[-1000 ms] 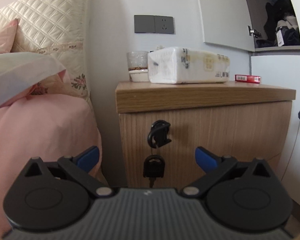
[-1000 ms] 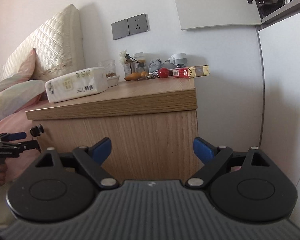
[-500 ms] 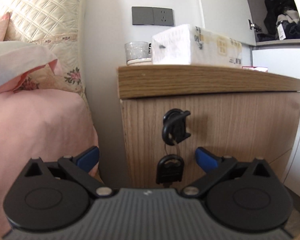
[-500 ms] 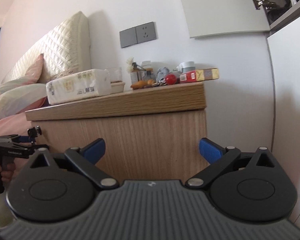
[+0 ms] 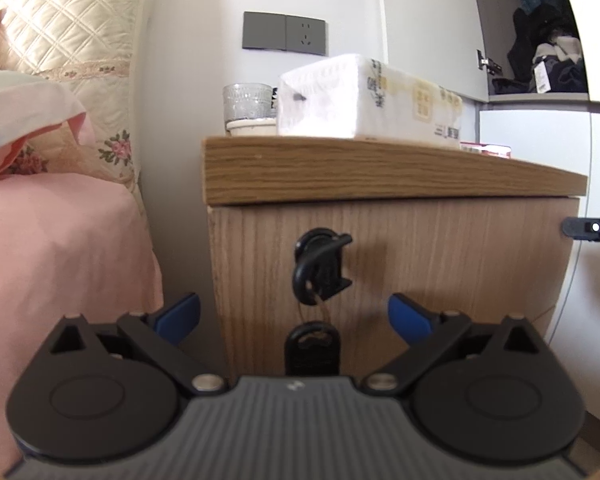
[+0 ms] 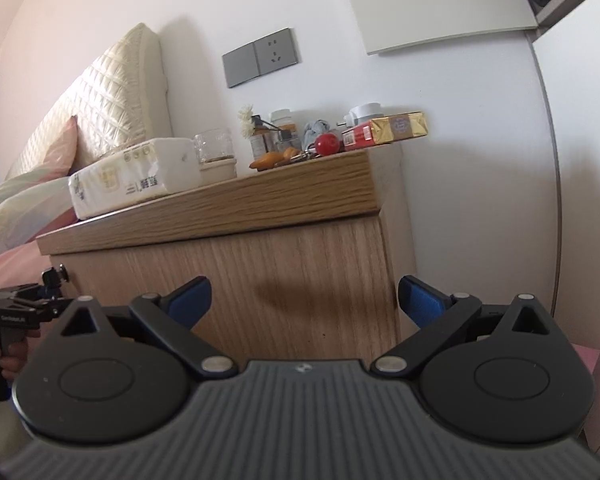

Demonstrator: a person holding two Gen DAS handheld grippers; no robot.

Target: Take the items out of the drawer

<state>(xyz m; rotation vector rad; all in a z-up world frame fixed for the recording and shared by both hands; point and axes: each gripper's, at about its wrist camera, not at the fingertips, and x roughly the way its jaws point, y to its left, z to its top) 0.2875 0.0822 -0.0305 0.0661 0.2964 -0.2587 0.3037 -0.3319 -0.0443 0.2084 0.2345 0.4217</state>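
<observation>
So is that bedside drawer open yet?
Shut. The drawer front sits flush under the wooden top, key in its lock; the left gripper is open and not touching.

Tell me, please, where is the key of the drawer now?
In the left wrist view, the key sits in the lock on the wooden drawer front, below the nightstand top, centred ahead between the open left gripper's fingers.

You face a white wall [image 5: 204, 60] with a grey switch-and-socket plate [image 5: 284, 39]. On your left a bed [image 5: 60, 240] in pink sheets [image 5: 40, 272] touches a cream quilted headboard [image 5: 68, 12], with pillows [image 6: 24, 196] against it. A wooden nightstand [image 5: 380, 168] stands just beside the bed. On your right rises a white wardrobe [image 6: 580, 160], its upper door [image 6: 440, 0] open on dark clothes [image 5: 548, 56]. Daylight is soft.
</observation>
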